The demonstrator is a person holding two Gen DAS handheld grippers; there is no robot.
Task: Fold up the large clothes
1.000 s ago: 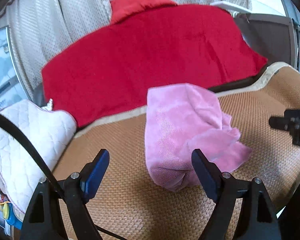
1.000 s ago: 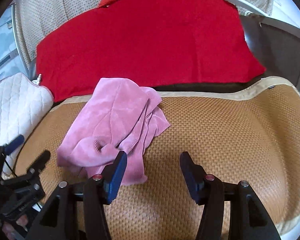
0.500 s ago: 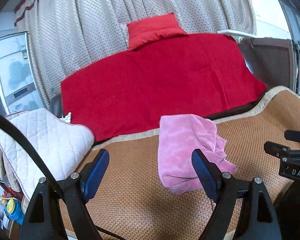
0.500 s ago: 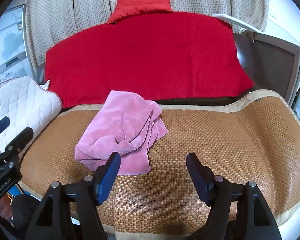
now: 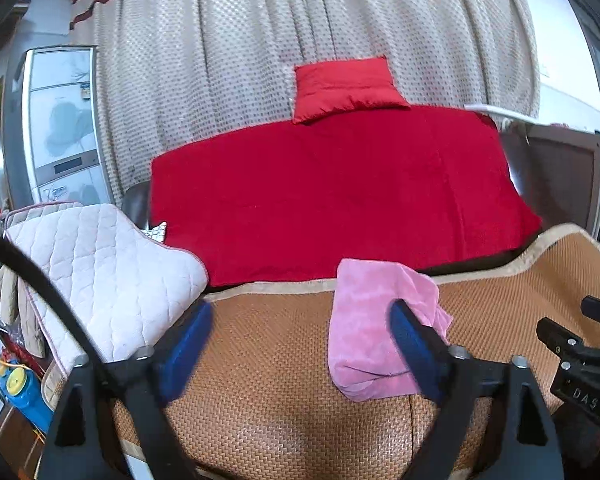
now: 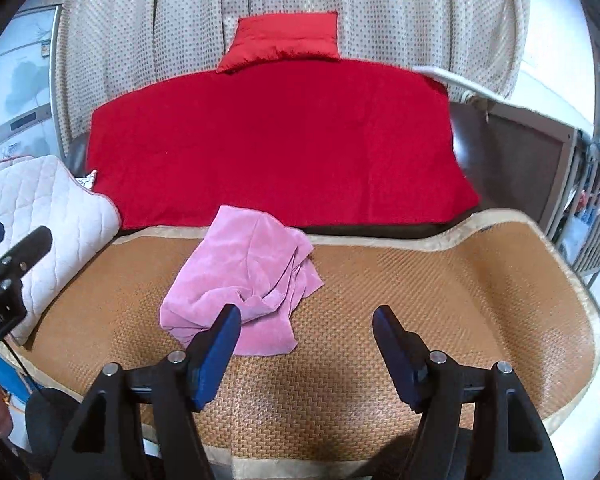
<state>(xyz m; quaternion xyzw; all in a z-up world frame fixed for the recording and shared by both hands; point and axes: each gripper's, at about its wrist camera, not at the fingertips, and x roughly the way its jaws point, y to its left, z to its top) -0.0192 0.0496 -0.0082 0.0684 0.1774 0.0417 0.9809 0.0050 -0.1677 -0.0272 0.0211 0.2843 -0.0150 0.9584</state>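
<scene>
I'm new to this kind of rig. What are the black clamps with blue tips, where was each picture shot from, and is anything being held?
No robot: a person holds a two-finger gripper in each hand, each with a fisheye camera looking along its fingers. One picture is from the left gripper, the other from the right gripper. Both are open and empty; the left's jaws have just been opening wider. A crumpled pink garment lies on a woven mat, touched by neither. Behind are a red blanket, a red pillow and a curtain; a white quilted cushion sits on the left.
</scene>
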